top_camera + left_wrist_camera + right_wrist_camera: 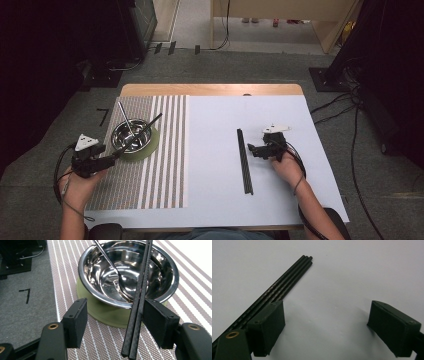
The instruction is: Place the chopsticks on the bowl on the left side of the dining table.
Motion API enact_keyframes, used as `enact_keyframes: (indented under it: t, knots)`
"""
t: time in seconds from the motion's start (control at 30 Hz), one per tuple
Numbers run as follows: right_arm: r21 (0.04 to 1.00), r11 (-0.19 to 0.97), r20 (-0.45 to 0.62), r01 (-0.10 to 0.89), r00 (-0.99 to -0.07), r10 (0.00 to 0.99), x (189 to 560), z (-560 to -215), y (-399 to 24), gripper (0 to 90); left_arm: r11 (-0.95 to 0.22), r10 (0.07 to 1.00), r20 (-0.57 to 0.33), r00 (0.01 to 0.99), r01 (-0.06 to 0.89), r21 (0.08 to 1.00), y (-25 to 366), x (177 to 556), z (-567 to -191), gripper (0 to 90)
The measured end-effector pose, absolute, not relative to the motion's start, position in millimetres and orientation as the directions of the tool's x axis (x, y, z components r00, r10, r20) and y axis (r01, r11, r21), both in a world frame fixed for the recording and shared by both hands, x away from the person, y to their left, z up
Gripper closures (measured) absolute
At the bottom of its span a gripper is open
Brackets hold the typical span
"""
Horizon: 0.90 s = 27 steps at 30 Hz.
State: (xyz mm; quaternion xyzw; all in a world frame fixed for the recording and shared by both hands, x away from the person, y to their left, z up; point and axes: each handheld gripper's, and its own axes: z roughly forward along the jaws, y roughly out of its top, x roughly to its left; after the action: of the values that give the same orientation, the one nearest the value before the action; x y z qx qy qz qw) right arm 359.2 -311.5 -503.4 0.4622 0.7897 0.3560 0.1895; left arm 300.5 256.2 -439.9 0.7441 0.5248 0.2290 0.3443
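A: Chopsticks [138, 302], a black pair, stand between the jaws of your left hand-held gripper [115, 322]. They lean against the pad on the far side of the gap, and the other pad stands well clear of them, so the jaws are open and nothing is clamped.

B: Where do their tips go?

A: Up and away from the left hand-held gripper, across the rim of the steel bowl [160, 290] just ahead of it. A metal spoon [110, 261] lies inside that bowl, and the bowl sits on a green saucer [100, 312] on the striped placemat [105, 345].

B: And your right hand?

A: Your right hand-held gripper [325, 325] has its jaws spread wide over the white tabletop [352, 275], with nothing between the pads. A second bundle of black chopsticks [287, 277] lies flat on the tabletop, running out ahead past one jaw, just outside the gap.

B: In the high view?

A: That bundle [244, 160] lies just beside the right hand-held gripper [257, 149], towards the placemat. The left hand-held gripper [116, 155] sits at the near edge of the bowl [131, 135].
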Motion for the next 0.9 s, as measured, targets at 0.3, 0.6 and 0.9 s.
enact_keyframes:
  t: [0.3,0.6,0.9]
  knots:
    - [0.738,0.319,0.03,0.595,-0.501,0.865,359.2,-503.4,-311.5,13.7,-0.189,0.947,-0.03,0.32,0.63,0.753,262.9,300.5,-440.8,37.6]
    - [0.738,0.319,0.029,0.595,-0.501,0.865,359.2,-503.4,-311.5,13.7,-0.176,0.956,-0.026,0.293,0.641,0.747,268.5,300.6,-442.2,37.9]
    - [0.738,0.319,0.03,0.595,-0.501,0.865,359.2,-503.4,-311.5,13.7,-0.172,0.961,-0.017,0.275,0.645,0.745,272.6,301.2,-442.6,38.0]
